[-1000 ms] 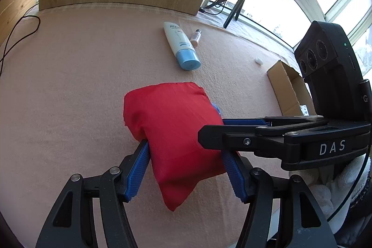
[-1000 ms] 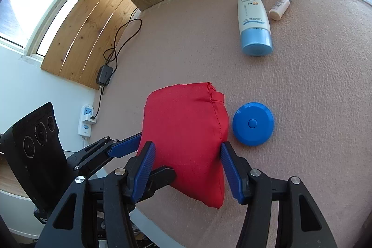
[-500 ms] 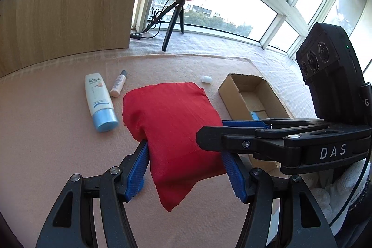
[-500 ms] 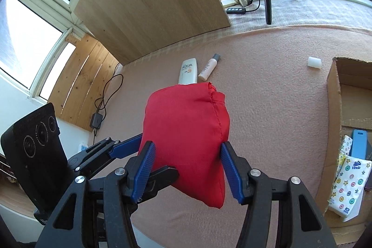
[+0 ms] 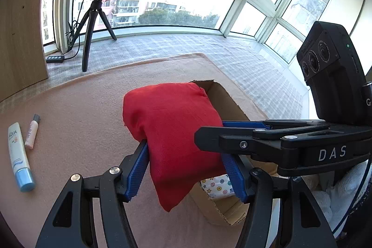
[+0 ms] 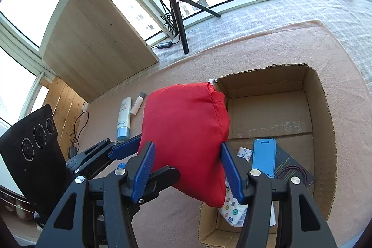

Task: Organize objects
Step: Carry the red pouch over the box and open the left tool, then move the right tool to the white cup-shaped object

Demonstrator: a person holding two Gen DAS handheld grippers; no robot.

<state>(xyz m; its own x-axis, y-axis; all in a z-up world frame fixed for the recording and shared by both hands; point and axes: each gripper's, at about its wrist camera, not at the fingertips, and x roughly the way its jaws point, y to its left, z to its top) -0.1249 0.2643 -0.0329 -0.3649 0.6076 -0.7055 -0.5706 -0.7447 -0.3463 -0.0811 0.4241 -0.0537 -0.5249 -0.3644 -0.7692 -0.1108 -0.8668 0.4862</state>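
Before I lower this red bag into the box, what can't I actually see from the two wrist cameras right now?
- Near-left floor of the cardboard box: covered by the red bag in the right wrist view.
- Most of the box interior in the left wrist view: blocked by the bag and the right tool.
- Patterned packet: only partly shown, under the bag and a tool finger.
- Small tube label: too small to read.
- The bag's contents: hidden by the fabric.

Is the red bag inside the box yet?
Not yet. The red bag hangs above the cardboard box edge, squeezed by both grippers.
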